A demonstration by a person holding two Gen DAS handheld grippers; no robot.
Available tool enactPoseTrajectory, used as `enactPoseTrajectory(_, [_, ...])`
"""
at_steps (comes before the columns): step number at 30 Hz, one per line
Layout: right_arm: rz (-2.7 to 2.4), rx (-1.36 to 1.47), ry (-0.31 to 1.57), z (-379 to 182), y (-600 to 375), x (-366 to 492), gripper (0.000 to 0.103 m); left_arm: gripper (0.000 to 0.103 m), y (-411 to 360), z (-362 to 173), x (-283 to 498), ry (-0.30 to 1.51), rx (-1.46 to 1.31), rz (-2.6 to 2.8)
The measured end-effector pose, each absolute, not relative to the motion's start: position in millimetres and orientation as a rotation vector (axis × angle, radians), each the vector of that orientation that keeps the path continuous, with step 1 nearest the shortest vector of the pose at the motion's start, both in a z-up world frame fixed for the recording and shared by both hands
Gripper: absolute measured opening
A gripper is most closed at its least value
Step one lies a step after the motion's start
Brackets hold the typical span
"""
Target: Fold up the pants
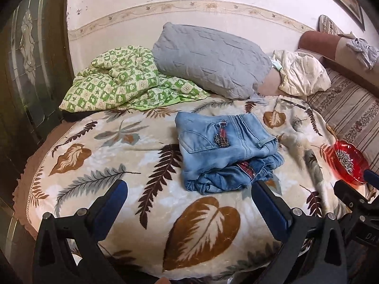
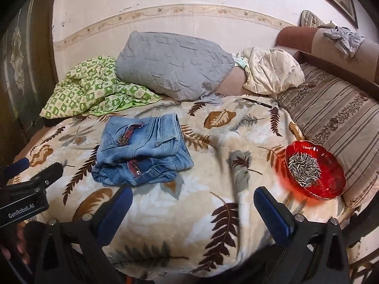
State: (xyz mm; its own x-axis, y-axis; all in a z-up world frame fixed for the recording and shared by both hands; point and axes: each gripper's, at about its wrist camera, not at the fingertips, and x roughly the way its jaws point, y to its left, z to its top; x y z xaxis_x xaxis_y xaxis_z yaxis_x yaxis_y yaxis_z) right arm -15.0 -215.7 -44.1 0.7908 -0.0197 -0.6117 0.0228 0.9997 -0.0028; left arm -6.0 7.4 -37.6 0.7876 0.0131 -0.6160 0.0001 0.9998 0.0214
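Observation:
A pair of light blue jeans lies folded into a thick bundle on the leaf-patterned blanket, with a pocket and a red plaid belt strip on top. My left gripper stands open just in front of the bundle, pads apart and empty. In the right wrist view the jeans lie to the left, and my right gripper is wide open over bare blanket, to the right of and nearer than the jeans. The left gripper's body shows at that view's left edge.
A red glass bowl of sunflower seeds sits on the blanket at the right. A grey pillow, a green checked quilt and a cream cloth lie at the back by the wall. A striped sofa cushion flanks the right. A dark pen lies near the pillow.

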Motion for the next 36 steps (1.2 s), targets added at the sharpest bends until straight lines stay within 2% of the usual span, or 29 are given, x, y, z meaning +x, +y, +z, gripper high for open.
enactPoseTrajectory(36, [-0.018, 0.003, 0.660, -45.6, -214.6, -12.7, 0.103, 0.103, 2.1, -39.5, -6.0, 0.696, 0.021, 0.006])
